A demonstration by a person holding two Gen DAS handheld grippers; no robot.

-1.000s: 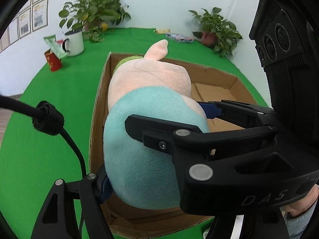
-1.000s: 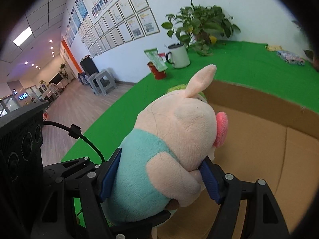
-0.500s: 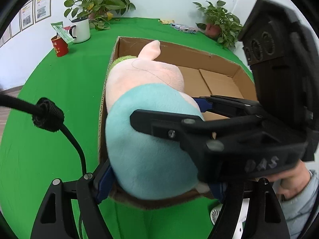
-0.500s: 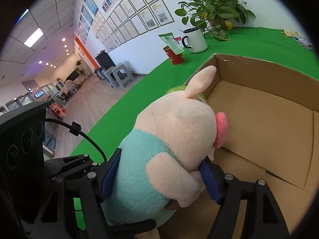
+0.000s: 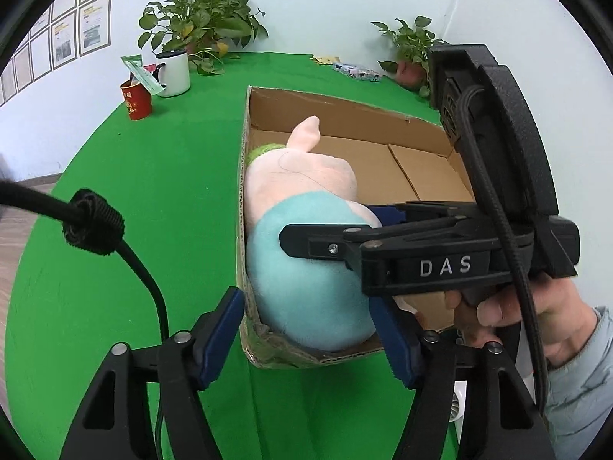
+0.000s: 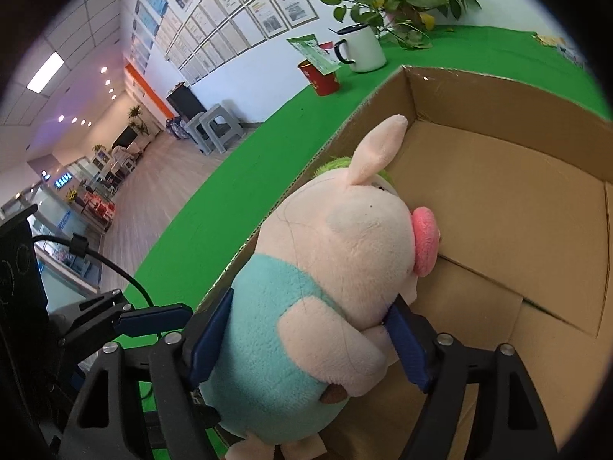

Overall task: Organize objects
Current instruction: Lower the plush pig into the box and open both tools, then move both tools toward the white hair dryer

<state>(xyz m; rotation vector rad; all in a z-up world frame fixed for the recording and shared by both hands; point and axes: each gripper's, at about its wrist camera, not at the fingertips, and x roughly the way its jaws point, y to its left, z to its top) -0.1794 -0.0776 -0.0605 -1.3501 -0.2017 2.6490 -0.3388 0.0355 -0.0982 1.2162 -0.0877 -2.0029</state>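
Now the pig sits inside the box, upright against the side wall at the near corner, its snout turned toward the bare cardboard floor. Our right gripper straddles its teal body; its jaws have just been opening and stand wide, the pads beside the flanks and no longer squeezing, so we judge the toy released. Our left gripper is open about halfway, its jaws having just been closing, and it grips nothing: one pad lies outside the box wall and the other inside next to the pig, so the corner of the box and the toy's base both lie between them. That is where we see the main risk. If the left jaws close further, they could pinch the thin wall against the plush and drag or tip the box on the green cloth when we pull away. A second risk is on the right: plush is soft and clingy, so a pad that catches the fabric as we lift could haul the pig back over the rim or topple it onto its snout. Both tools crowd the same corner, so we could also knock one against the other as we back out.
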